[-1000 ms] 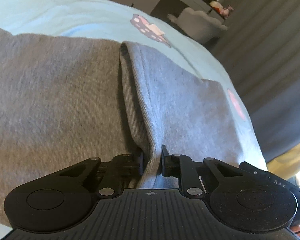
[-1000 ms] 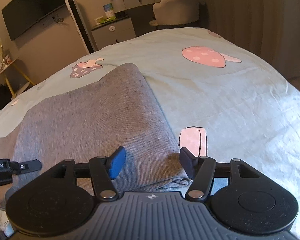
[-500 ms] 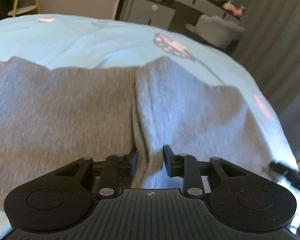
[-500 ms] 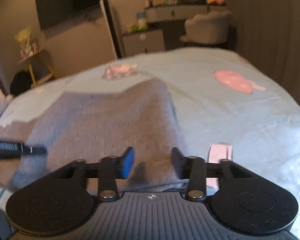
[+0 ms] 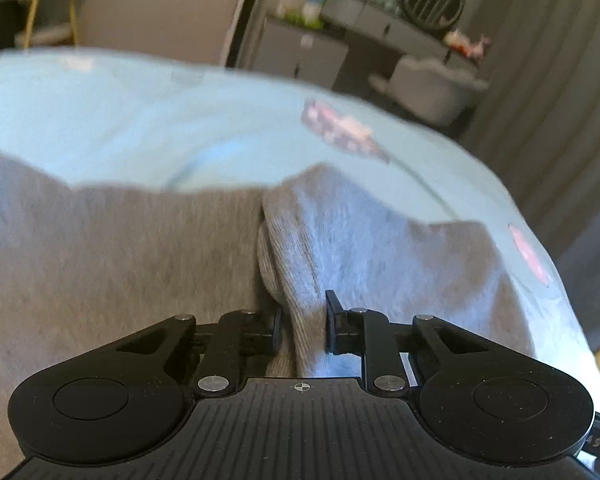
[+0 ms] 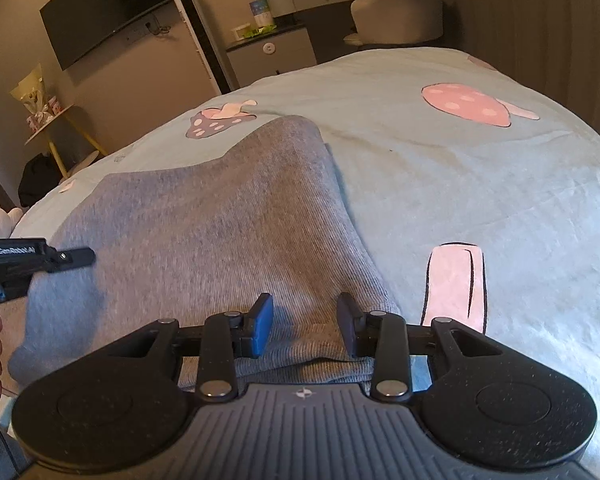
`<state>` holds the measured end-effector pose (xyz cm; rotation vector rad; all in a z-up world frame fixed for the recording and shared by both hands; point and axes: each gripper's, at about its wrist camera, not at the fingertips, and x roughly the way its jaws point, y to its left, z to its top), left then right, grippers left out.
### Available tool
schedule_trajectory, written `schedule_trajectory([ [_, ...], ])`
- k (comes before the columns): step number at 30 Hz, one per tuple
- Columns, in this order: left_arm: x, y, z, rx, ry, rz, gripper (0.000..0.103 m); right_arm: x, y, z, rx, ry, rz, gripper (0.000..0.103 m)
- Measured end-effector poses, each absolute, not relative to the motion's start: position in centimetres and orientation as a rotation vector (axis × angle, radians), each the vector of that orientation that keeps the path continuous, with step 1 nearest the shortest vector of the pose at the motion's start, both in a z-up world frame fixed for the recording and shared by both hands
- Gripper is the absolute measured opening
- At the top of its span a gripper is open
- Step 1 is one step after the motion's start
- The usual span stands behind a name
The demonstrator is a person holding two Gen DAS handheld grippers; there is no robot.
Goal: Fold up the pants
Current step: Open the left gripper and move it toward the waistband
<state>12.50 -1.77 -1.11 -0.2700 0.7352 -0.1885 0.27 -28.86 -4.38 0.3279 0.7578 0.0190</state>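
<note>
Pants (image 5: 148, 264) sprawl ahead-left; left gripper (image 5: 303, 322) just re-pinched their folded edge, right gripper (image 6: 305, 322) straddles the hem, grip unclear.

Black ribbed tongs (image 6: 304, 322) — one blue pad
</note>
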Motion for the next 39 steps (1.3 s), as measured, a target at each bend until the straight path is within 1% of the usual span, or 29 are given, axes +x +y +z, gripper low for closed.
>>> schedule_trajectory([
  [4,10.4,-1.4,0.8,-0.212,0.557,-0.064,0.022,-0.1,-29.4,-4.3,0.367,0.752,0.025,0.035],
  [5,10.1,-1.0,1.3,-0.194,0.514,-0.029,0.024,-0.2,-29.5,-4.3,0.378,0.752,0.025,0.035],
  [7,10.3,-0.1,2.2,-0.185,0.527,-0.014,0.038,-0.2,-29.7,-4.2,0.392,0.752,0.027,0.035],
  [8,10.4,0.6,2.5,-0.200,0.550,-0.028,0.053,-0.2,-29.7,-4.2,0.393,0.753,0.026,0.035],
  [9,10.3,1.2,2.6,-0.217,0.569,-0.032,0.064,-0.2,-29.6,-4.2,0.388,0.755,0.025,0.035],
  [11,10.2,2.4,2.5,-0.273,0.603,-0.052,0.067,0.0,-29.4,-4.1,0.374,0.760,0.021,0.036],
  [13,10.6,3.2,1.9,-0.335,0.662,-0.083,0.068,0.0,-29.0,-4.0,0.357,0.765,0.022,0.038],
  [16,12.3,3.4,0.7,-0.415,0.739,-0.116,0.067,0.0,-28.8,-3.8,0.340,0.767,0.024,0.039],
  [21,15.0,1.4,-1.3,-0.388,0.829,-0.053,0.068,-0.2,-29.2,-3.8,0.364,0.760,0.025,0.039],
  [23,15.7,1.1,-1.7,-0.431,0.842,-0.080,0.067,-0.1,-28.9,-3.9,0.346,0.759,0.022,0.039],
  [25,16.4,0.7,-1.9,-0.503,0.854,-0.150,0.062,0.0,-28.8,-4.0,0.334,0.759,0.021,0.039],
  [26,16.8,0.4,-1.9,-0.520,0.859,-0.176,0.058,0.1,-28.8,-4.1,0.333,0.758,0.021,0.039],
  [27,17.1,0.1,-1.9,-0.510,0.859,-0.186,0.041,0.2,-28.7,-4.2,0.333,0.758,0.021,0.040],
  [28,17.3,-0.2,-1.8,-0.489,0.852,-0.188,0.029,0.2,-28.7,-4.2,0.335,0.756,0.026,0.043],
  [30,16.7,-0.3,-1.1,-0.453,0.796,-0.173,0.026,0.1,-28.7,-4.2,0.335,0.753,0.035,0.044],
  [31,16.0,-0.3,-0.7,-0.435,0.749,-0.159,0.027,0.1,-28.7,-4.2,0.336,0.752,0.037,0.044],
  [32,15.1,-0.3,0.0,-0.398,0.691,-0.126,0.029,0.2,-28.8,-4.2,0.341,0.752,0.039,0.045],
  [34,13.3,0.0,1.3,-0.318,0.595,-0.015,0.039,0.2,-29.0,-4.2,0.350,0.750,0.041,0.046],
  [35,12.5,0.7,1.8,-0.296,0.566,0.009,0.049,0.2,-29.0,-4.2,0.355,0.749,0.045,0.046],
  [36,11.8,1.7,2.2,-0.302,0.560,-0.003,0.054,0.2,-29.1,-4.2,0.358,0.748,0.048,0.048],
  [37,11.2,2.7,2.6,-0.321,0.578,-0.031,0.054,0.2,-29.1,-4.2,0.360,0.747,0.051,0.048],
  [38,10.6,3.9,2.8,-0.336,0.603,-0.050,0.057,0.2,-29.1,-4.2,0.360,0.747,0.052,0.049],
  [39,9.6,5.2,3.1,-0.336,0.618,-0.033,0.066,0.3,-29.1,-4.2,0.360,0.748,0.053,0.049],
])
